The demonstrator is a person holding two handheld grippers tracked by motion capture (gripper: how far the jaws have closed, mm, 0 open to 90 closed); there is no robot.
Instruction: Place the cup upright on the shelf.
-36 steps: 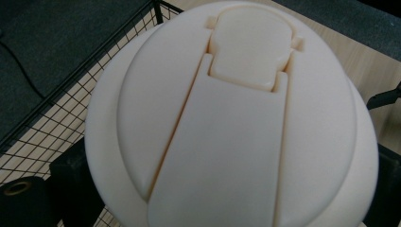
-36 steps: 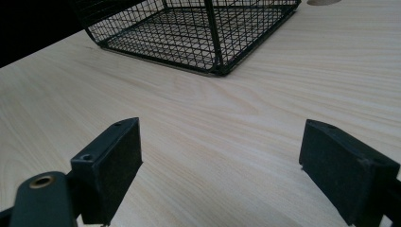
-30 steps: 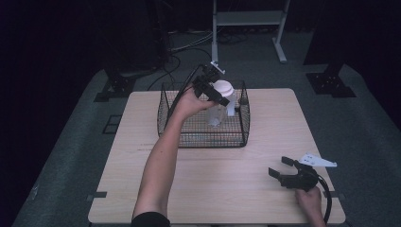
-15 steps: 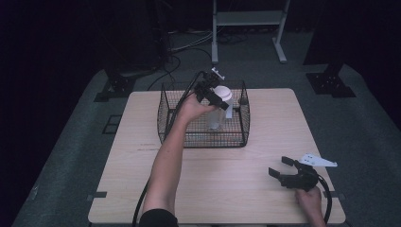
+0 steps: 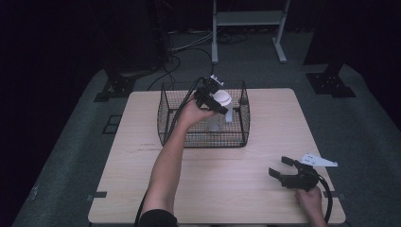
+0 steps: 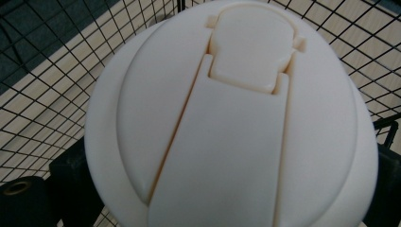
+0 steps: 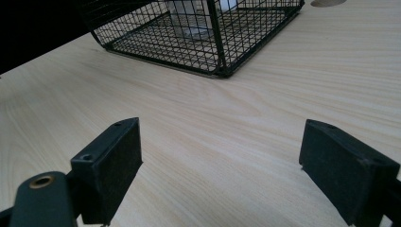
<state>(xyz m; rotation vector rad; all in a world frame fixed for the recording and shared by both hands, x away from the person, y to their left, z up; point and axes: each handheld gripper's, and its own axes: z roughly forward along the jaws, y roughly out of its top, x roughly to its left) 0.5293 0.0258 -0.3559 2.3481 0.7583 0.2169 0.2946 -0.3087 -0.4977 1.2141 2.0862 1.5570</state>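
Black claws [image 5: 283, 171] — trailing black cables

High view looks forward and down over the whole table [image 5: 142, 189]. Left gripper view sits close on a white lid [image 6: 236, 123]. Right gripper view faces, low across the table, the wire basket [image 7: 198, 38] also seen from above.

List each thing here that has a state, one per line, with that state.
Left tongs: shut on the bottle, at its white lid.
Right tongs: open, holding nothing, low over the table.
Bottle: upright inside the wire basket.
Lid: on the bottle, flip cap closed.
Wire basket: upright on the table, top open.
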